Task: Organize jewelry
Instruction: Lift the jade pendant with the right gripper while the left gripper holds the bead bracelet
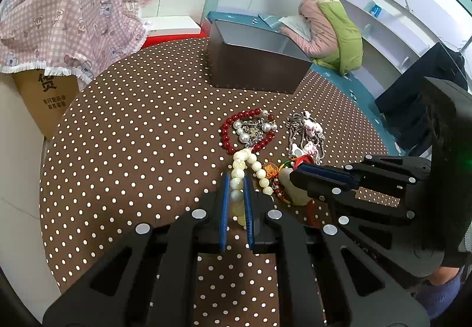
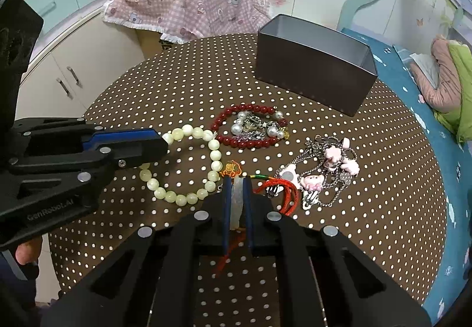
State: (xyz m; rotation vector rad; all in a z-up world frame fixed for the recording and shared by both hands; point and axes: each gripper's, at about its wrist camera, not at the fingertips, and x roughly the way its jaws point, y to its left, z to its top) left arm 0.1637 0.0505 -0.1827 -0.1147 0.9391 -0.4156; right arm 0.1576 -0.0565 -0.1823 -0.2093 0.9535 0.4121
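Left claw (image 1: 236, 203) pinches the pale bead bracelet (image 2: 188, 164), right claw (image 2: 237, 209) clamps a jade pendant (image 2: 237, 203) lying lengthwise between its pads.

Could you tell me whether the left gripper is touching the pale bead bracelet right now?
Touching. In the left wrist view, the left gripper has both blue pads closed against beads of the pale bead bracelet, with no gap showing on either side.
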